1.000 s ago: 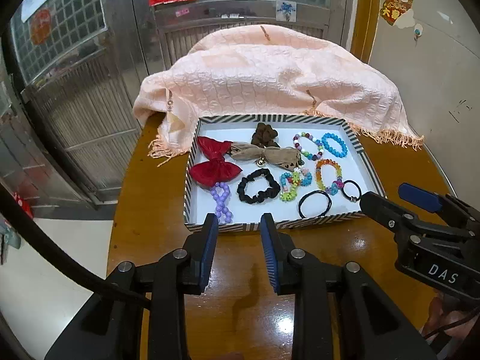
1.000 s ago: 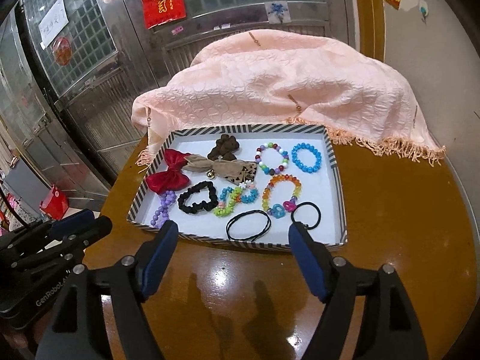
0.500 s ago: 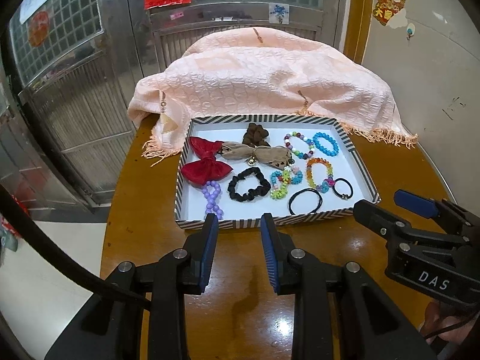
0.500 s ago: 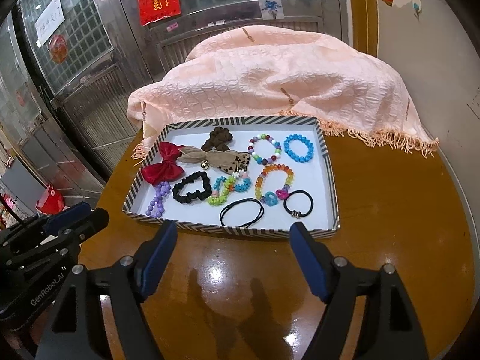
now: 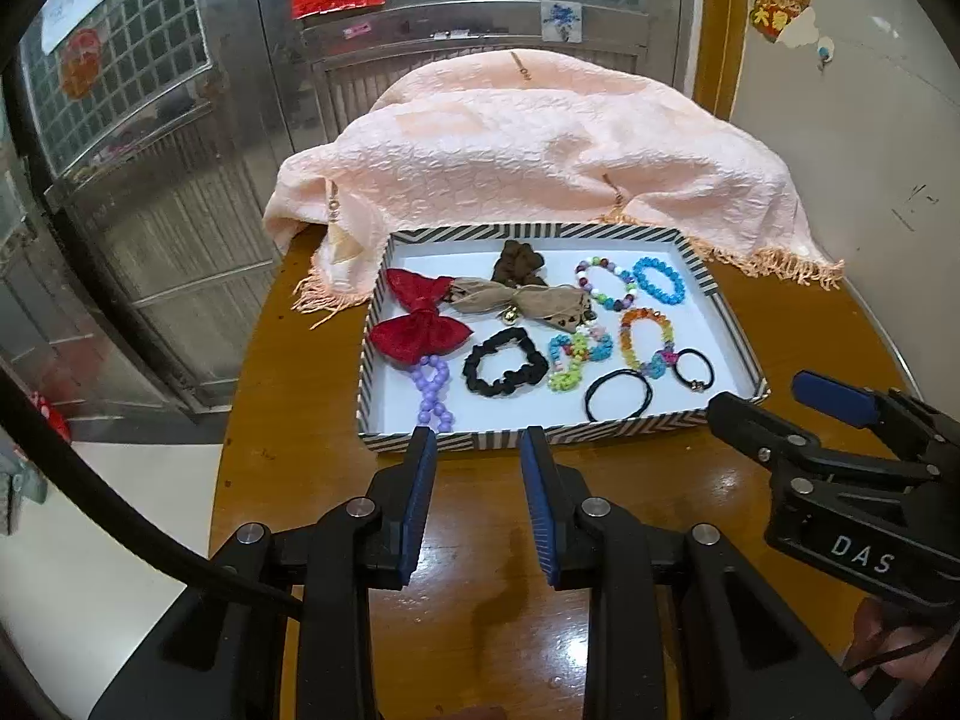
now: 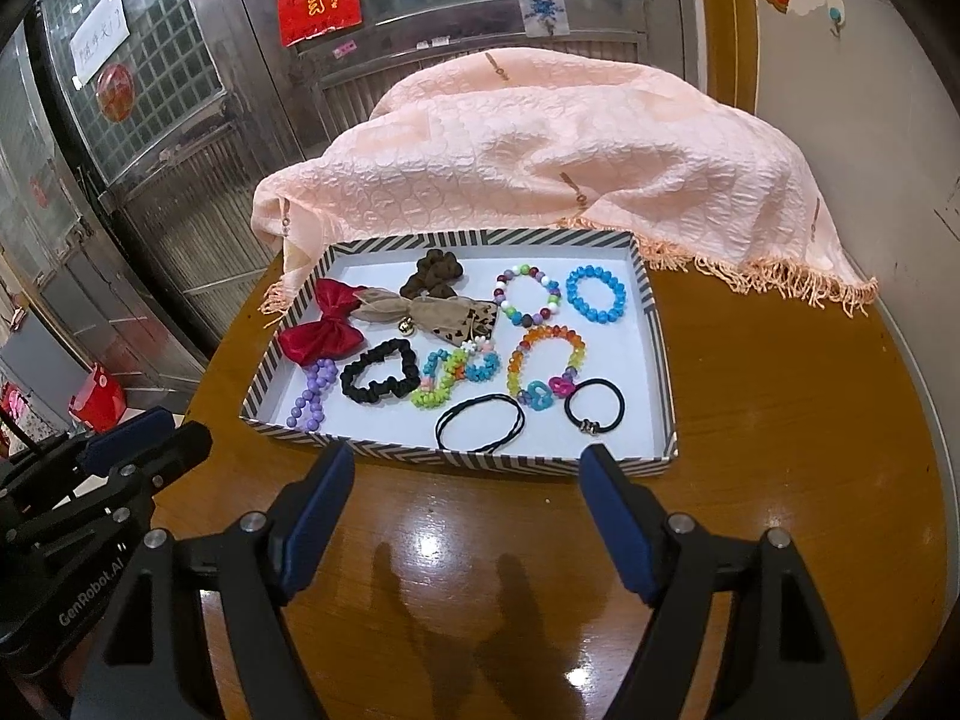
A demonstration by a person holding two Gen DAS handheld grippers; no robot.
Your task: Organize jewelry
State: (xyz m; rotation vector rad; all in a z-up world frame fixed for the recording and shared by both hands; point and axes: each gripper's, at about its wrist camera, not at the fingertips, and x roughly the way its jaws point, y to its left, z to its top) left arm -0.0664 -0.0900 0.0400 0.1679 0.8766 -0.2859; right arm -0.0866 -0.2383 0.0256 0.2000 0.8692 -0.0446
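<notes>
A striped-rim white tray (image 5: 729, 324) (image 6: 657, 324) on a round wooden table holds a red bow (image 5: 420, 324) (image 6: 327, 324), a tan bow (image 5: 522, 300), a brown scrunchie (image 5: 519, 261), a black scrunchie (image 5: 507, 363) (image 6: 378, 375), a purple bead string (image 5: 435, 390), several bead bracelets including a blue one (image 5: 657, 279) (image 6: 596, 294), and two black hair ties (image 5: 618, 395) (image 6: 594, 405). My left gripper (image 5: 477, 450) is open and empty just before the tray's near rim. My right gripper (image 6: 465, 474) is wide open and empty, also before the near rim.
A peach fringed cloth (image 5: 540, 150) (image 6: 540, 138) lies heaped behind the tray. Metal grille doors (image 5: 180, 120) stand beyond the table. The right gripper shows at the right of the left wrist view (image 5: 840, 468). The left gripper shows at the left of the right wrist view (image 6: 90, 480).
Both grippers have drawn back a little from the tray, which looks smaller and farther. Jaw openings are unchanged and nothing in the tray has moved.
</notes>
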